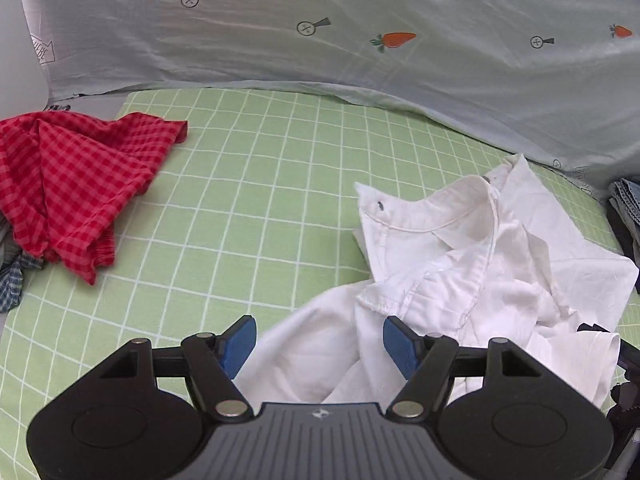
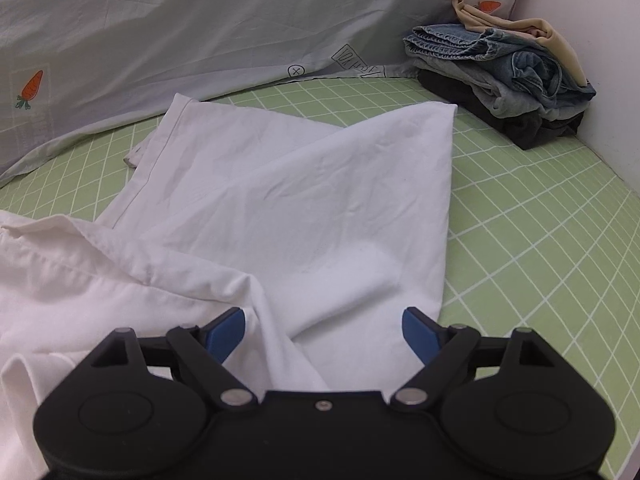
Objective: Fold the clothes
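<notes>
white garment (image 2: 288, 208) crumpled | both jaws wide, empty | red cloth (image 1: 68, 184) left | folded stack (image 2: 504, 76) right

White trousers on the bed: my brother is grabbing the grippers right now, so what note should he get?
Left gripper: open, holding nothing, above the waistband end of the white trousers.
Right gripper: open, holding nothing, above the leg end.
The trousers lie crumpled and unfolded on the green checked sheet.
Done: a folded stack sits in the far right corner.
Left: fold the trousers, then the red checked garment heaped at the far left.
</notes>
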A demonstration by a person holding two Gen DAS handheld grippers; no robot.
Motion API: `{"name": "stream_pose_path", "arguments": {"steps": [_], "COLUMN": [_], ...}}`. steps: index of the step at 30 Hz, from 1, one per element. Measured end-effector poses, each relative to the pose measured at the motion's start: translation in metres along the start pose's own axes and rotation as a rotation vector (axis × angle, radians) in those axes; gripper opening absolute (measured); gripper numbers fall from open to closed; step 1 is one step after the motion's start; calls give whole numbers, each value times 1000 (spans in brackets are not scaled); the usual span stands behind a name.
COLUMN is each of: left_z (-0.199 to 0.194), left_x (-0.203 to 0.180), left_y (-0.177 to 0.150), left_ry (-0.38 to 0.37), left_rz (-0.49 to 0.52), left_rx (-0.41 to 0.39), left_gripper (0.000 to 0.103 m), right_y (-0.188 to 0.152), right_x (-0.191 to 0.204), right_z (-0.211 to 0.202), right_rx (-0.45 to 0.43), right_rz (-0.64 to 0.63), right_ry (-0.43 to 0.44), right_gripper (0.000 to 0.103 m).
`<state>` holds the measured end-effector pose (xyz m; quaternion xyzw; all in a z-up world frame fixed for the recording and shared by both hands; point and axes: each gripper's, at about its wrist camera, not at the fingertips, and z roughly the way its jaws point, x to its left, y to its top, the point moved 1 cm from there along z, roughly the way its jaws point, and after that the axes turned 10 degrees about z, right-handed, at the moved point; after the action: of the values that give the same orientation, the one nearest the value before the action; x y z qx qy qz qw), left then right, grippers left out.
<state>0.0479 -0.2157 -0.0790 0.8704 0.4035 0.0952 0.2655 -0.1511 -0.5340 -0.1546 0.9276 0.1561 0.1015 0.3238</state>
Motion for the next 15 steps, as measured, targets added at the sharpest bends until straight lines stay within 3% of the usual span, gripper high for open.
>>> {"name": "stream_pose_path", "arguments": {"steps": [5,7,11,15], "left_z": [-2,-9,-29,-26], "left_x": [-19,-13,4,1], "left_y": [-6,-8,-21,-34], "left_ry": [81,70,-23,-144], "left_rz": [-6,-48,-170,-191], "left_rx": [21,30,21,57], "left_gripper": [71,71,72,80], "right_y": [13,15,21,32], "right_x": [-36,-42,-54,-73], "right_z": [9,12,9,6], "right_rx": [39,53,49,32], "right_rz": [90,93,91,109], "right_ry": [77,107,172,180], "right_gripper": [88,88,88,92]}}
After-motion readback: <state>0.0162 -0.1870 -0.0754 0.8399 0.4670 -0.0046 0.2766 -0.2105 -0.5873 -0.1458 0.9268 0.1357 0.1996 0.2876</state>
